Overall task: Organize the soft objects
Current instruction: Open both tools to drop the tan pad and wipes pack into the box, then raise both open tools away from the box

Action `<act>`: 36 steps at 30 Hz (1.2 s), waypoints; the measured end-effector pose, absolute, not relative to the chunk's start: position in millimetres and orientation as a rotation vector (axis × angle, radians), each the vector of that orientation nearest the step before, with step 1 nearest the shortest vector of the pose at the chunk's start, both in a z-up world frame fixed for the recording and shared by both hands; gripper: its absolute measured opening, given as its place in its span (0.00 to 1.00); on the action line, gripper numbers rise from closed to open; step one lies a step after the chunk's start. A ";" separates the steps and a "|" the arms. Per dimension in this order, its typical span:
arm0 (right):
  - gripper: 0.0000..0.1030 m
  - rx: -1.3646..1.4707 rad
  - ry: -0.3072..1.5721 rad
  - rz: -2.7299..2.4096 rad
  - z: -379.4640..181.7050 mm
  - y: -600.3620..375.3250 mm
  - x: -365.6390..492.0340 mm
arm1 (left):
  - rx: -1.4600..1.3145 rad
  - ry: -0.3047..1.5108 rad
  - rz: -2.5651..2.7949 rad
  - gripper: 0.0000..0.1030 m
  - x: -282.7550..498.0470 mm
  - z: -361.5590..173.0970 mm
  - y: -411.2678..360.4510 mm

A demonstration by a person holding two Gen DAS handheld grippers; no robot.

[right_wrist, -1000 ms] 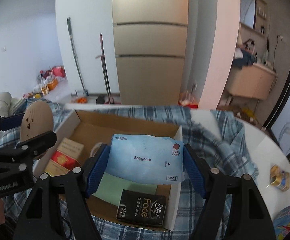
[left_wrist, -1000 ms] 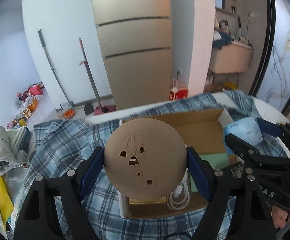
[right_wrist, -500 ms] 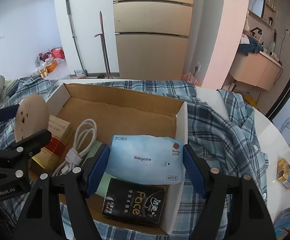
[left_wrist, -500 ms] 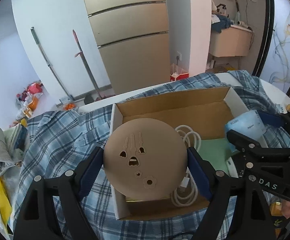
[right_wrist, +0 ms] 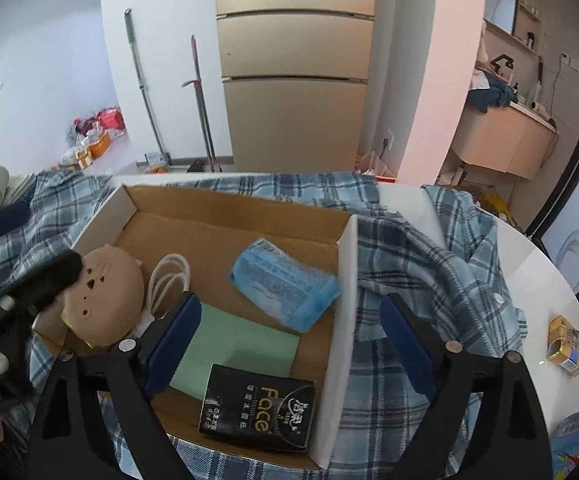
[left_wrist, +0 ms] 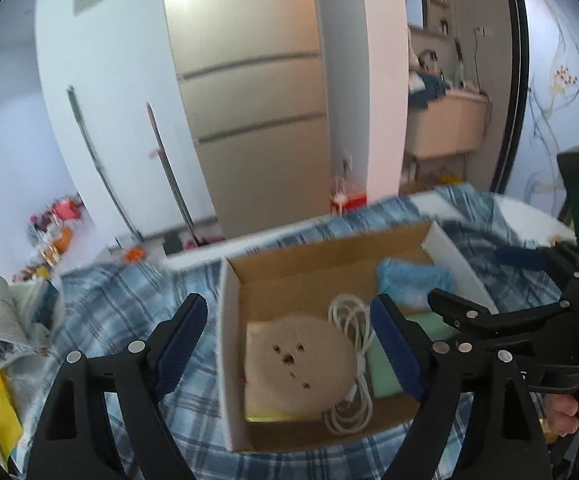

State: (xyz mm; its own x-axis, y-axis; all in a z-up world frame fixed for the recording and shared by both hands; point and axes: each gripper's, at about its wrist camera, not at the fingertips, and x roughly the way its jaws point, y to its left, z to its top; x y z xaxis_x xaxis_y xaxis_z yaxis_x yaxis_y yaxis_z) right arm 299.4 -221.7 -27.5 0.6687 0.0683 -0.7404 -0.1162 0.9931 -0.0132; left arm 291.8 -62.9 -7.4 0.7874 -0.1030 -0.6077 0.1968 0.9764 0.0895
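Observation:
An open cardboard box sits on a blue plaid cloth. A round tan cat-face pad lies at its left end, on a small box. A light blue wipes pack lies in its right part, tilted against the wall. My left gripper is open and empty above the pad. My right gripper is open and empty above the box's right end.
In the box also lie a white cable, a green sheet and a black tissue pack. The plaid cloth covers a white table. A small yellow box sits at the right. A fridge stands behind.
Both grippers opened and rose. The tan pad dropped from the left gripper into the box's left end. The blue wipes pack dropped from the right gripper into the box.

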 end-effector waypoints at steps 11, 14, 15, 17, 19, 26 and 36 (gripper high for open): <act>0.94 -0.022 0.598 0.079 47.3 -234.5 261.1 | 0.109 0.197 -0.082 0.92 211.7 80.5 -47.0; 0.99 0.009 0.497 0.082 75.9 -240.5 240.9 | 0.078 0.115 -0.083 1.00 189.0 100.8 -41.3; 0.99 0.018 0.463 0.083 85.0 -242.5 234.2 | 0.068 0.094 -0.078 1.00 181.4 108.9 -39.4; 1.00 0.030 0.403 0.075 100.4 -244.6 221.0 | 0.055 0.081 -0.078 1.00 170.7 118.7 -36.8; 1.00 0.013 0.369 0.064 111.6 -245.1 211.8 | 0.036 0.057 -0.088 1.00 158.7 127.7 -34.0; 1.00 0.031 0.246 0.051 138.8 -246.3 179.2 | 0.010 0.042 -0.094 1.00 139.4 142.5 -29.2; 1.00 0.005 0.133 0.010 166.3 -250.4 114.6 | -0.005 -0.055 -0.145 1.00 76.3 170.4 -35.4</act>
State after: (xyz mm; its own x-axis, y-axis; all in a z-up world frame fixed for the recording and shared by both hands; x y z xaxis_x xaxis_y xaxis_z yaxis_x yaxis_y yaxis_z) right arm 114.6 -250.4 166.3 0.9911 0.0105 -0.1330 -0.0098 0.9999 0.0060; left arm 76.3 -35.4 170.4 0.9880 -0.1441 0.0556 0.1443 0.9895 -0.0007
